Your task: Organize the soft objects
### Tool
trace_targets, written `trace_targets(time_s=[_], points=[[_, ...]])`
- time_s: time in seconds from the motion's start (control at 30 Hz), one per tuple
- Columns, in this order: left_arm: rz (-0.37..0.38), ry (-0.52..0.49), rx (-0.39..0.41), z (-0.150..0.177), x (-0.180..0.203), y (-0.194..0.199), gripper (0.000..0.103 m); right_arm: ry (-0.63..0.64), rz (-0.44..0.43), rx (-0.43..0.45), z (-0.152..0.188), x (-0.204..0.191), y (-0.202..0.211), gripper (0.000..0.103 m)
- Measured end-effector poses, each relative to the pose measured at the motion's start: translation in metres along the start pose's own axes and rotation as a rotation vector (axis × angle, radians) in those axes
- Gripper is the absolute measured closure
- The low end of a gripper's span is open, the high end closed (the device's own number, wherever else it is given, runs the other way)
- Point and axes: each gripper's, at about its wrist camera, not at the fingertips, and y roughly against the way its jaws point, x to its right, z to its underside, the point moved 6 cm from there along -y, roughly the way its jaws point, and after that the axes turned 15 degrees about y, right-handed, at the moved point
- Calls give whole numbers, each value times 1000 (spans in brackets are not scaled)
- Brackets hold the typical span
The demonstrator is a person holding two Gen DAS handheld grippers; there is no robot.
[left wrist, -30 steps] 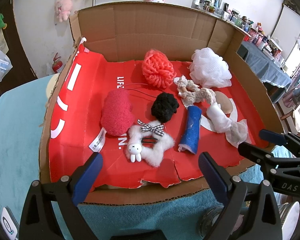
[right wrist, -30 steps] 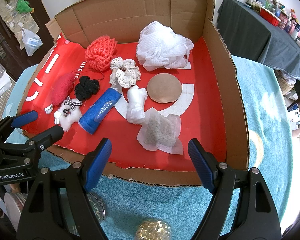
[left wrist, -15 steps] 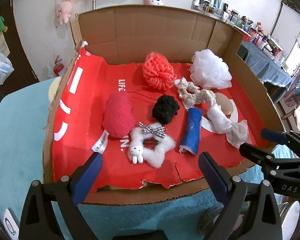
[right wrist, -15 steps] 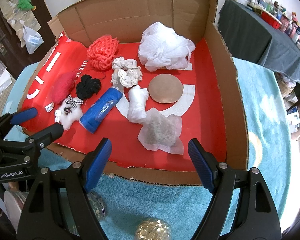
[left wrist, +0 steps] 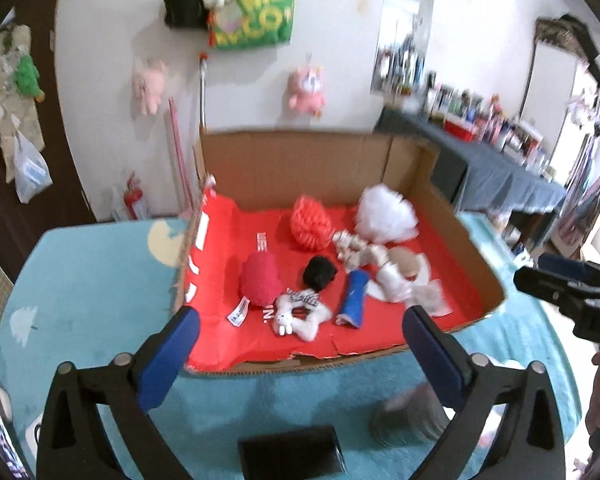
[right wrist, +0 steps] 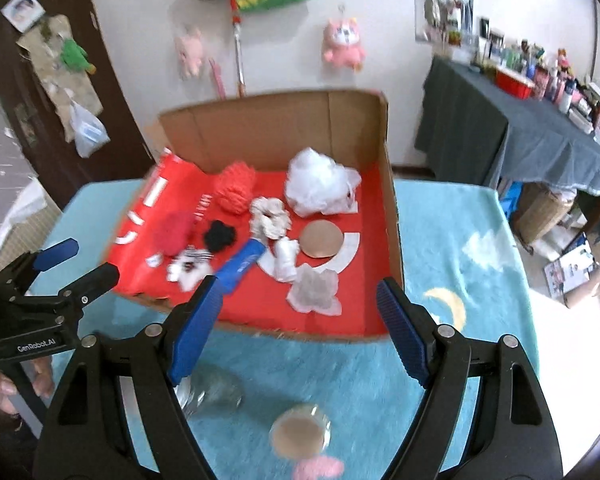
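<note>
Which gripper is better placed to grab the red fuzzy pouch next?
Left, probably. The red fuzzy pouch lies on the box's left side, nearer the left gripper, which is open and empty. The right gripper faces the box's right half.

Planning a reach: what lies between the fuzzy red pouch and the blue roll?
The black pom-pom and the white fluffy star, between fuzzy red pouch and blue roll; left wrist view.

Both views are bright, lit evenly by daylight; the window (left wrist: 580, 92) at the far right blows out to white. Shadows are soft and faint. Motion blur smears the wall (left wrist: 340, 60), the box (right wrist: 284, 128) and the jars (right wrist: 300, 436) on the cloth. Fisheye bending curves the edges, and black vignette fills every corner.
</note>
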Motion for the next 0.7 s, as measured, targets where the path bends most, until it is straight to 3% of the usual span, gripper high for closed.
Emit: trace_targets(time_s=[0.1,0.27,0.37,0.53,0.7], points=[[49,-2,54,14,4,33,0,24,12,74,15,-12,33,13],[110,16,106,50,5,74,0,79,56,150,54,-36,71,12],[107,16,137,74,4,86,0,75,76,177,81,-47,79,4],[63,-13,138,112,0,78,0,63,92,166,125,-61,66,3],[36,-13,60,145,-5,52,0,20,94,119,156,-62,40,4]])
